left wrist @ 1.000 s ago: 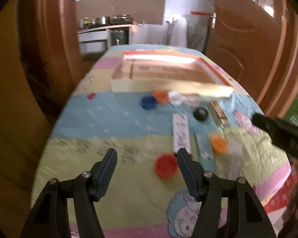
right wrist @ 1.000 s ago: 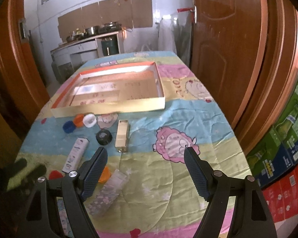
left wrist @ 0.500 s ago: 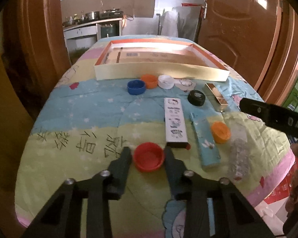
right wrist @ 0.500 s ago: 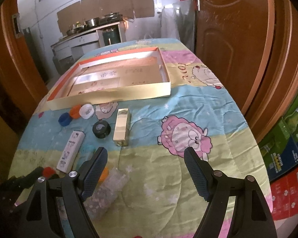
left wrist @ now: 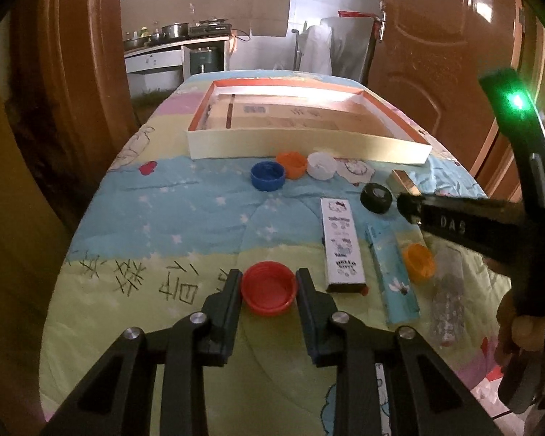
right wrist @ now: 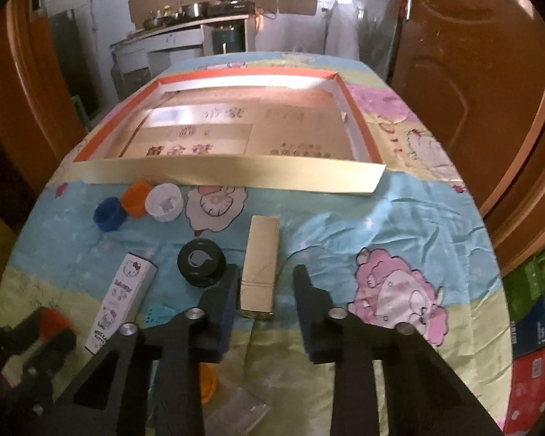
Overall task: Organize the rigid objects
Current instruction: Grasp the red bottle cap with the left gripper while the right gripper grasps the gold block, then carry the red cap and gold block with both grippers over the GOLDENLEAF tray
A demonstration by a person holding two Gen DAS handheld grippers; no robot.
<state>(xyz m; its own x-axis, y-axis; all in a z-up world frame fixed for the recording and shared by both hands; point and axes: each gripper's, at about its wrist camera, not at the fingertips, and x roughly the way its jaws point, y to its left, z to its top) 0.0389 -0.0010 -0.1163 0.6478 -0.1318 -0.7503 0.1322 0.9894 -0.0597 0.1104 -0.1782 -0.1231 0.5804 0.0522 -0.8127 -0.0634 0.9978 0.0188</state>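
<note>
A red bottle cap (left wrist: 269,289) lies open side up on the patterned cloth, and my left gripper (left wrist: 269,279) is shut on it, a pad against each side. The same cap (right wrist: 52,321) shows dimly at the lower left of the right wrist view. My right gripper (right wrist: 263,279) is low over the near end of a gold box (right wrist: 259,265). Its jaws are closing with the box between them. The left pad touches the box and a small gap remains at the right pad. A shallow cardboard tray (left wrist: 309,143) with an orange rim stands beyond.
Blue (left wrist: 267,175), orange (left wrist: 291,163) and white (left wrist: 321,165) caps sit before the tray. Nearer lie a black cap (left wrist: 376,198), a Hello Kitty box (left wrist: 342,245), a light blue box (left wrist: 392,276), another orange cap (left wrist: 418,261) and a clear packet (left wrist: 448,290). Wooden doors flank the table.
My left gripper closed on the red cap a moment ago and has held still since. My right gripper came down and forward to the gold box, and its jaws narrowed around it.
</note>
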